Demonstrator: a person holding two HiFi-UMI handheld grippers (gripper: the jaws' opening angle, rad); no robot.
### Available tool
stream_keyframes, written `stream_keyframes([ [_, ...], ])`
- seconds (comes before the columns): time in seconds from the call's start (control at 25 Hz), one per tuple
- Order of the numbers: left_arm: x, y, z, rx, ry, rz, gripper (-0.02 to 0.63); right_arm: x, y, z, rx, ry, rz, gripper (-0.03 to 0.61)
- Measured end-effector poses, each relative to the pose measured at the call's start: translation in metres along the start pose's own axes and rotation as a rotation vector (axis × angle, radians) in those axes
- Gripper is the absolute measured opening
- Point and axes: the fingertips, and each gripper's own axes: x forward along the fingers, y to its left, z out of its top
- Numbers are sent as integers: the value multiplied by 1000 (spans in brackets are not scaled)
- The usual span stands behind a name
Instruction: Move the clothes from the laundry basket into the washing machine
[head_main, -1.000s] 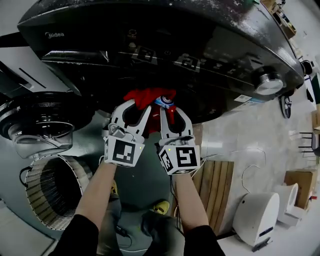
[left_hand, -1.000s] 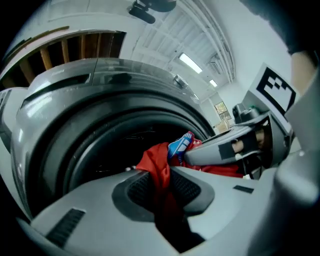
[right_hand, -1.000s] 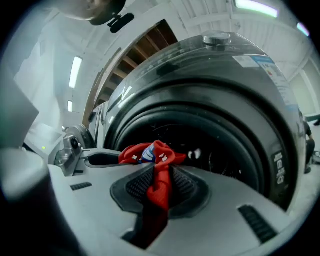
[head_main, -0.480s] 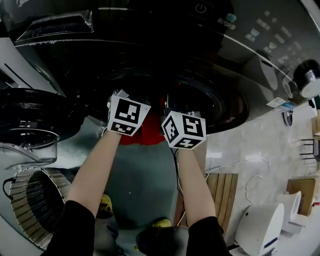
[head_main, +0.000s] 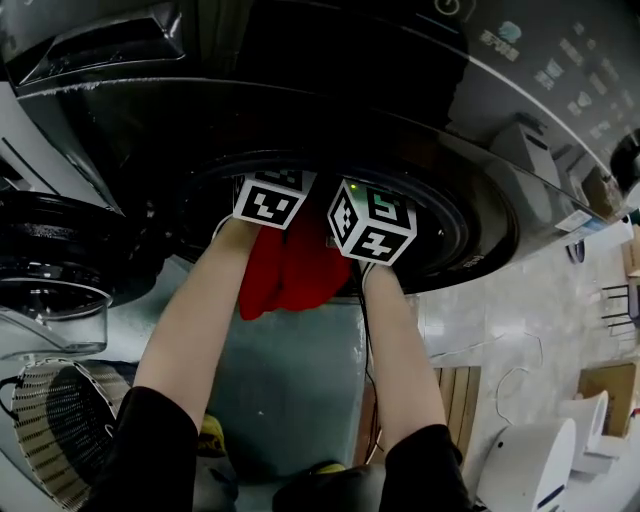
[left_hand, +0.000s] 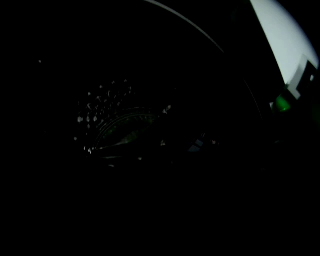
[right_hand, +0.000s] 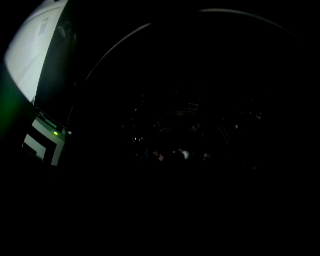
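The red garment (head_main: 290, 270) is draped at the drum mouth (head_main: 450, 225) of the washing machine (head_main: 500, 120), at 6 o'clock of both marker cubes. The laundry basket (head_main: 50, 430) is seen at 8 o'clock; its contents are not shown. The left gripper (head_main: 272, 198) and right gripper (head_main: 370, 220) are inserted into the dark drum. Their jaws have just been opening. Their gap, and any hold on the garment, cannot be made out.

Pale glossy floor (head_main: 530, 300), laundry basket (head_main: 55, 440), wooden slats (head_main: 462, 400), white appliance (head_main: 525, 465) on it.
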Motion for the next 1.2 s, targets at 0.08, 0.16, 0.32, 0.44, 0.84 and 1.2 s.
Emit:
stream_keyframes([
  [0.08, 1, -6, -29, -13, 82, -20, 154, -3, -8, -24, 7, 77, -10, 185],
  [0.16, -4, -6, -43, -38, 106, -22, 213, -9, -13, -31, 22, 85, -18, 225],
  [0.32, -10, -2, -33, -98, 71, -20, 282, -14, -5, -21, 10, 45, 5, 245],
  [0.44, -20, -9, -18, -72, 35, -25, 284, -22, 3, -16, 37, 34, 15, 245],
  [0.84, -73, -24, 4, -91, -34, -8, 186, -74, 2, -6, 56, 11, -7, 137],
  [1.2, -106, -49, -4, -128, -35, -1, 11, -112, 1, -5, 49, 0, -44, 0],
])
